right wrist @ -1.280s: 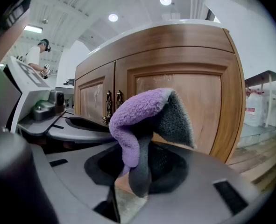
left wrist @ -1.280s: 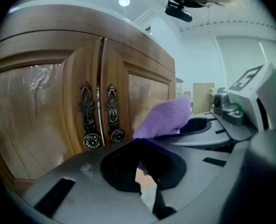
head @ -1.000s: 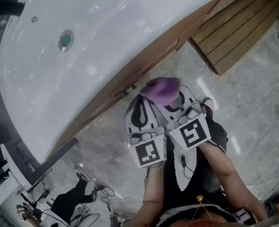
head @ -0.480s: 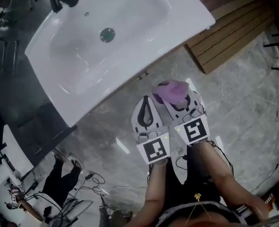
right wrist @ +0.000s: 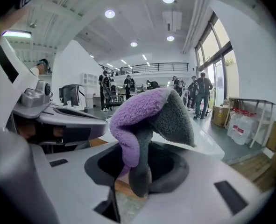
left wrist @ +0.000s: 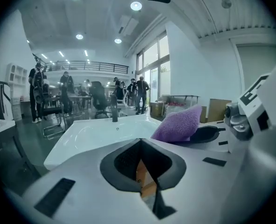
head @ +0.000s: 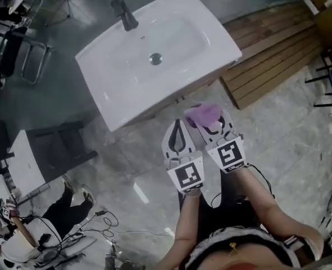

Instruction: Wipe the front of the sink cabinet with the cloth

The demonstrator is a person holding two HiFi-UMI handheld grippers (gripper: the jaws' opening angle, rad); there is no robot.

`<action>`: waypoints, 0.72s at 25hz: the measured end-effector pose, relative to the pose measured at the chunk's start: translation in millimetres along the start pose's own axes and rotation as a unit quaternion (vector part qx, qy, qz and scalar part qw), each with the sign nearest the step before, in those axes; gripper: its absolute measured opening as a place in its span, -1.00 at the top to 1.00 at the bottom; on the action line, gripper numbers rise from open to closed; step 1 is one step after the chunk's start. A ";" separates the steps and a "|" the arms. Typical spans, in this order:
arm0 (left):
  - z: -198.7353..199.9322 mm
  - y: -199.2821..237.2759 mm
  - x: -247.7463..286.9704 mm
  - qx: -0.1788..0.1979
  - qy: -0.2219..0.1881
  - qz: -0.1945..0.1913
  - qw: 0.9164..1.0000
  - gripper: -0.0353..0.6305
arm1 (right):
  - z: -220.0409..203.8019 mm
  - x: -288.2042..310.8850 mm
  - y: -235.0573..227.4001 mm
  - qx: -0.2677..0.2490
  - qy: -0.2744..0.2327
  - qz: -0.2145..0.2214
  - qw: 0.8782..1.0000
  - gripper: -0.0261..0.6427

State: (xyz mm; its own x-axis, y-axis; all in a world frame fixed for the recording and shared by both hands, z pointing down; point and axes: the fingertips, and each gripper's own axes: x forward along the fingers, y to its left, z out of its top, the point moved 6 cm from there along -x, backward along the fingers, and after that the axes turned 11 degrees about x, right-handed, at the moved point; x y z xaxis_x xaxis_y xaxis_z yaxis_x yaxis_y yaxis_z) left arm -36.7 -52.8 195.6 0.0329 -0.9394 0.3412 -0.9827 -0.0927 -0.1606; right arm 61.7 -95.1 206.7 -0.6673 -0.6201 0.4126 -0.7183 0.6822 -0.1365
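Purple and grey, the cloth [right wrist: 140, 111] stuck up out of the right gripper [head: 209, 124], whose jaws were clamped on its lower fold. Just beside it, the left gripper [head: 177, 133] held nothing, its jaws pressed together. Both hung over the marbled floor [head: 126, 156], near the wooden front of the sink cabinet [head: 195, 90] but apart from it. Beyond lay the white basin [head: 182, 32] with its drain [head: 155, 59] and dark faucet [head: 124, 14]. A slatted wooden platform [head: 267, 61] lay to the right.
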 end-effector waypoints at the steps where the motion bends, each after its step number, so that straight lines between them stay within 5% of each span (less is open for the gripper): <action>1: 6.2 0.8 -3.9 -0.006 -0.001 0.001 1.000 0.89 | 9.3 -3.9 2.9 -0.003 -0.005 0.003 1.000 0.39; 18: 74.9 8.4 -90.3 -0.026 -0.042 -0.010 0.999 0.89 | 72.7 -75.4 52.9 -0.006 -0.040 0.002 0.999 0.39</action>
State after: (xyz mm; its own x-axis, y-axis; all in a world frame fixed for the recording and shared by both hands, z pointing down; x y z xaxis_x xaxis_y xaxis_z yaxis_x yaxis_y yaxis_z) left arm -34.3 6.5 94.1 0.0649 -0.9624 0.2638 -0.9899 -0.0956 -0.1052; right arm 59.7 -40.4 102.9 -0.6843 -0.6458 0.3386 -0.7134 0.6890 -0.1277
